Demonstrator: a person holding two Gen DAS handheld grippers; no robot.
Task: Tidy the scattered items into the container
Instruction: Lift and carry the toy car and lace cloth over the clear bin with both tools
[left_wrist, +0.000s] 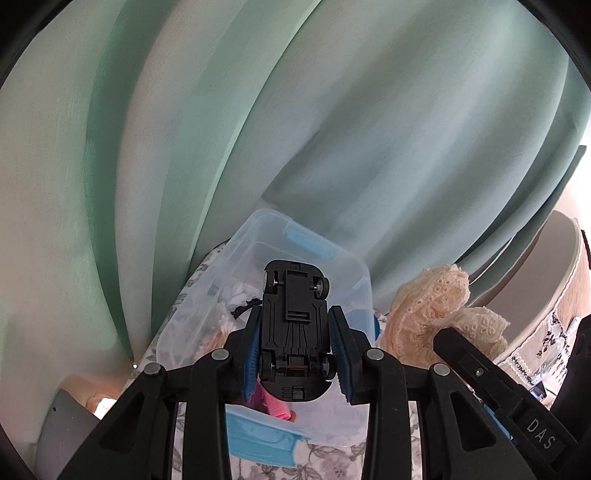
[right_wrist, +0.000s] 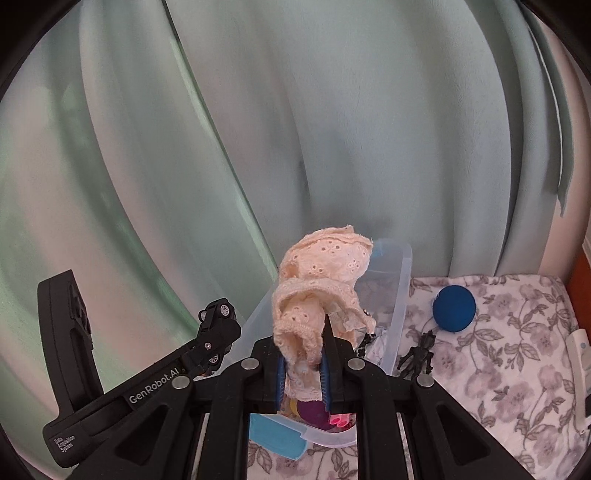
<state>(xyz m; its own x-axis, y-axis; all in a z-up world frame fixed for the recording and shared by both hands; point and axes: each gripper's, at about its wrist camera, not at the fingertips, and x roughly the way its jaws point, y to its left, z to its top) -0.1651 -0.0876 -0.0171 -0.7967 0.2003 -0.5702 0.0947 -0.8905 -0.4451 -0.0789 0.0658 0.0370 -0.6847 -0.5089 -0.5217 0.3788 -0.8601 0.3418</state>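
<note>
The left gripper (left_wrist: 297, 345) points forward and somewhat downward, its blue-padded fingers (left_wrist: 341, 354) partly spread and pressed against the two sides of a black toy car (left_wrist: 293, 328), which lies underside-up between the jaws with its nose past the fingertips. The right gripper (right_wrist: 304, 373) is tilted down likewise, its jaws drawn close together and pinching a cream lace cloth (right_wrist: 321, 291) that bunches up above and beyond the fingertips.

"GenRobot.AI" – left tool (right_wrist: 218, 334), "DAS" – right tool (left_wrist: 458, 345)
</note>
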